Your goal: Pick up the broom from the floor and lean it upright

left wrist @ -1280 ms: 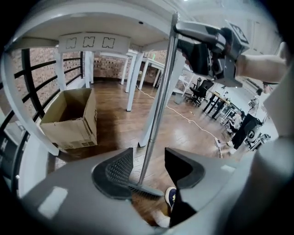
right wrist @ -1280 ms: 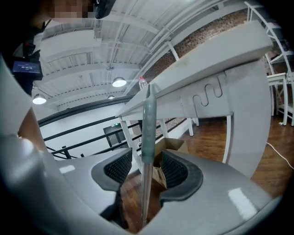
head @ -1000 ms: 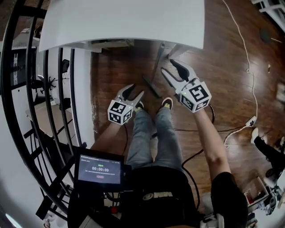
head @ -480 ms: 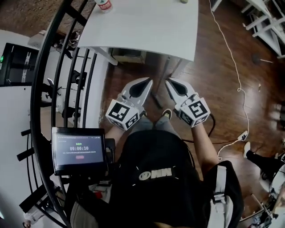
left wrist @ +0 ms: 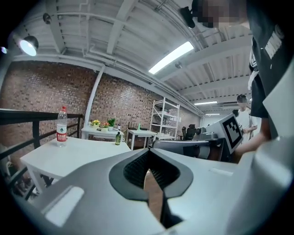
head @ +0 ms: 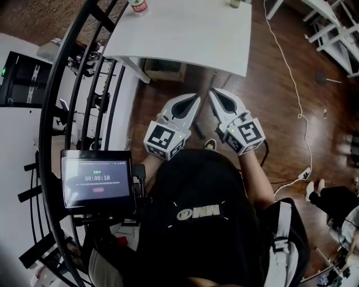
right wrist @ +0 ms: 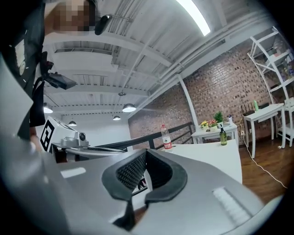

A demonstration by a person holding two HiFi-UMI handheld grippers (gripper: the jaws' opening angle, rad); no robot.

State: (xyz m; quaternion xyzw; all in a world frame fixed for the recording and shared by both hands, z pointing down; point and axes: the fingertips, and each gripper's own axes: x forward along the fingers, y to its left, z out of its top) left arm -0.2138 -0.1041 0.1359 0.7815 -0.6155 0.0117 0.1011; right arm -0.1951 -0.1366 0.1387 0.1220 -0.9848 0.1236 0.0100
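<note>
The broom [head: 197,133] was barely in view: only a short dark strip, probably its handle, lay on the floor between and below the two grippers. It was too small to identify with certainty, and its head could not be seen. Judged by its kind, a broom should be light, with a long, stiff, smooth handle and a heavier brush end. A hold on the handle a little toward the brush would likely keep it from swinging, and a round shaft might slip or roll between the pads.

The left gripper [head: 191,101] and right gripper [head: 217,95] were held side by side at waist height, well above the strip. Both were closed on nothing, with the jaws brought together. Their own views showed grey shells and black ribbed pads meeting, with only floor or background in the gap.

Just ahead of the tips stood a white table [head: 185,33] with a smooth matt top and a water bottle [head: 137,5] at its far edge. Beneath everything ran a dark, glossy wood floor [head: 280,84]. A black metal railing [head: 61,84] curved away to the left of the left gripper, and a thin white cable [head: 286,61] trailed to the right of the right gripper.
</note>
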